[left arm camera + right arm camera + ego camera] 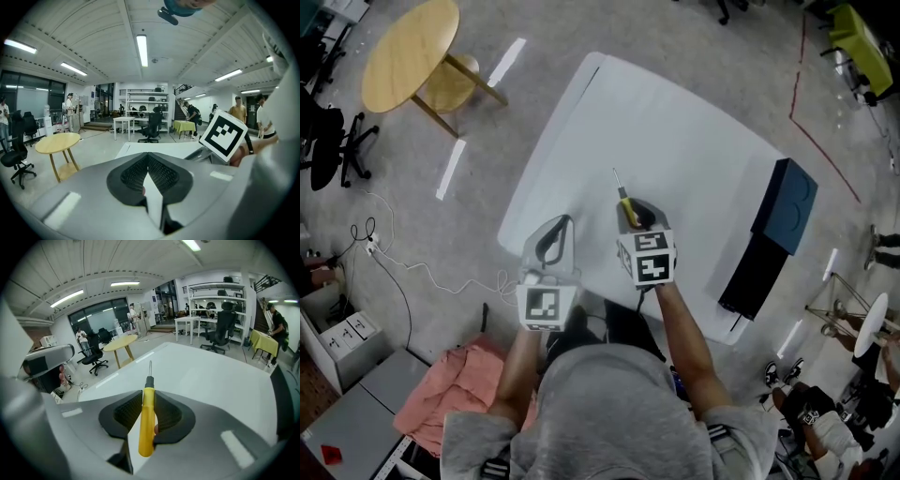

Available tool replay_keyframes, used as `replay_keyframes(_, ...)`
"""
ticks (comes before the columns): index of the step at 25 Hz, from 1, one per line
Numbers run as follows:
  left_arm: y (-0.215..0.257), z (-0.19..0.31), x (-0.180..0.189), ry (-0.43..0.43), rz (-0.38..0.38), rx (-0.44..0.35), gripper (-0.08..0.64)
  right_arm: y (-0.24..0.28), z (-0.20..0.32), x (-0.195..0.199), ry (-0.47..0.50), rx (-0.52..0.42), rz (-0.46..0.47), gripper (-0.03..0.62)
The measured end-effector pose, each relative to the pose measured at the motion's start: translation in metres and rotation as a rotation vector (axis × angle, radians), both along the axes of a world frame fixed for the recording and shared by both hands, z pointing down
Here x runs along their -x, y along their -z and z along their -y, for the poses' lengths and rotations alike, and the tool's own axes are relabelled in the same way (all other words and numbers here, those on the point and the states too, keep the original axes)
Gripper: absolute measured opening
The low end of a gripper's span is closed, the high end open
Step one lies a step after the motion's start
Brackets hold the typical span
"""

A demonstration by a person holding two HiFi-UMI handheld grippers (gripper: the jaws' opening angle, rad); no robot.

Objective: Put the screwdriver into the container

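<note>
A screwdriver (626, 206) with a yellow handle and a thin metal shaft is held in my right gripper (636, 216), shaft pointing away from me over the white table (675, 131). In the right gripper view the ribbed pads press on both sides of the yellow handle of the screwdriver (148, 397), so the right gripper (146, 420) is shut on it. The container, a dark blue box (787, 202), stands at the table's right edge, well to the right of that gripper. My left gripper (555, 236) hovers at the table's near left edge, shut and empty, its pads (161, 173) meeting.
A black box (753, 274) lies next to the blue one at the right edge. On the floor stand a round wooden table (408, 52) at the far left and an office chair (328, 141). Pink cloth (455, 384) lies beside me at the lower left.
</note>
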State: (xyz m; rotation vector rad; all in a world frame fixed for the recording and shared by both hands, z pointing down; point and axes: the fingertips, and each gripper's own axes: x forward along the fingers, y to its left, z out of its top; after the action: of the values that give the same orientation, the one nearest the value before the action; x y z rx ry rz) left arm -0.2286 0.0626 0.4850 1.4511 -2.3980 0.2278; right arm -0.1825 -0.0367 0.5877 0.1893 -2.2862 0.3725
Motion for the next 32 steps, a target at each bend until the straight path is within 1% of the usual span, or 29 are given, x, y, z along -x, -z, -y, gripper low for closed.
replay_keyframes(4, 0.02, 0.014, -0.005, -0.036, 0.037, -0.026, 0.012, 0.029, 0.012, -0.006, -0.028, -0.025, 0.052, 0.083)
replay_keyframes(7, 0.035, 0.023, -0.015, -0.061, 0.056, -0.043, 0.012, 0.05, 0.019, -0.019, -0.052, -0.038, 0.084, 0.083)
replay_keyframes(15, 0.059, 0.046, -0.043, -0.123, 0.077, -0.082, 0.012, 0.097, 0.036, -0.058, -0.13, -0.066, 0.164, 0.083)
replay_keyframes(23, 0.072, 0.081, -0.076, -0.207, 0.102, -0.105, 0.012, 0.125, 0.056, -0.103, -0.207, -0.091, 0.216, 0.083)
replay_keyframes(32, 0.083, 0.123, -0.122, -0.305, 0.116, -0.143, 0.011, 0.138, 0.088, -0.161, -0.309, -0.125, 0.233, 0.081)
